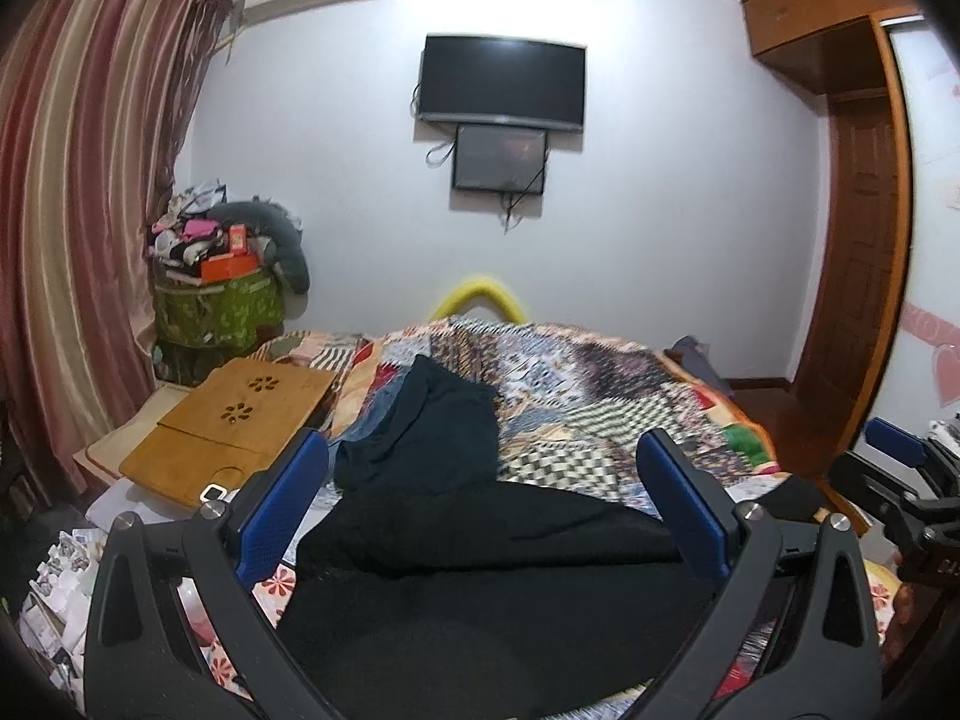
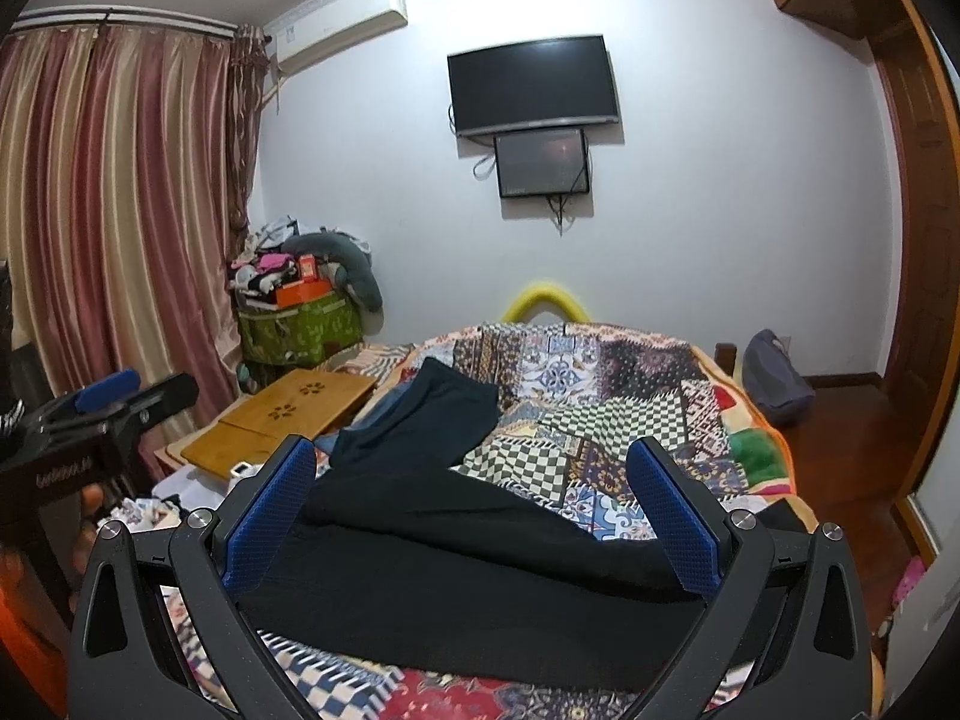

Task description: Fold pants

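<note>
From the left wrist: the left claw (image 1: pixel 480 492) is spread wide and holds nothing, poised above the black pants (image 1: pixel 480 588), which lie rumpled on the near end of the bed (image 1: pixel 600 396). A darker garment (image 1: pixel 438 426) lies just beyond them, partly overlapped.

From the right wrist: the right claw (image 2: pixel 474 498) is equally wide and empty, over the same pants (image 2: pixel 468 576), whose near edge runs roughly across between the fingers.

Judging by this, a grasp comes next. Each claw should pinch one end of a single edge, taking only the black cloth, not the quilt or the garment behind.
</note>
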Tool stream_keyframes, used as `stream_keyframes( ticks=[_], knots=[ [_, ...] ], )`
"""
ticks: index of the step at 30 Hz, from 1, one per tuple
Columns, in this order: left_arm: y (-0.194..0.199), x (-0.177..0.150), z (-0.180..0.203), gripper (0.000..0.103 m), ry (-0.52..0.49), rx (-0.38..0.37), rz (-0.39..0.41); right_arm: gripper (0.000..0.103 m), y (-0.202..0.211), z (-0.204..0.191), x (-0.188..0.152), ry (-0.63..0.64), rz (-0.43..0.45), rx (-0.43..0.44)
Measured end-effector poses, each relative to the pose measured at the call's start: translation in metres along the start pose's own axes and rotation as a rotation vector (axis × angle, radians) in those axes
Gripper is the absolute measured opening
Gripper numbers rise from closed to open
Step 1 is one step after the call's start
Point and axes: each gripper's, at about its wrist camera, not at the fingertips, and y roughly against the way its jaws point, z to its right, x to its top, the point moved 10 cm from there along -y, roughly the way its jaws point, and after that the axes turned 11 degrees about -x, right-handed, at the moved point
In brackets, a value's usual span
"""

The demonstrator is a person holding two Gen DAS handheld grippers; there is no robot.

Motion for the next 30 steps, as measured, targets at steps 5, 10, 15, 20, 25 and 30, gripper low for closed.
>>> stream_keyframes(
  ticks=[5, 10, 15, 20, 25, 30],
  knots=[
    [-0.059, -0.002, -0.046, 0.103, 0.013, 0.054, -0.091, 0.103, -0.051, 0.005, -0.011, 0.021, -0.084, 0.004],
    [-0.127, -0.021, -0.103, 0.103, 0.070, 0.085, -0.232, 0.103, -0.105, 0.012, -0.026, 0.058, -0.188, 0.034],
    [-0.179, -0.057, -0.160, 0.093, 0.107, 0.132, -0.368, 0.103, -0.155, 0.018, -0.051, 0.078, -0.338, 0.095],
    [-0.223, -0.105, -0.209, 0.068, 0.218, 0.130, -0.523, 0.103, -0.194, 0.019, -0.079, 0.099, -0.478, 0.155],
    [-0.253, -0.149, -0.235, 0.059, 0.300, 0.114, -0.646, 0.100, -0.223, 0.011, -0.101, 0.129, -0.588, 0.217],
    [-0.285, -0.185, -0.248, 0.059, 0.348, 0.085, -0.756, 0.093, -0.246, 0.001, -0.119, 0.164, -0.674, 0.256]
  ],
)
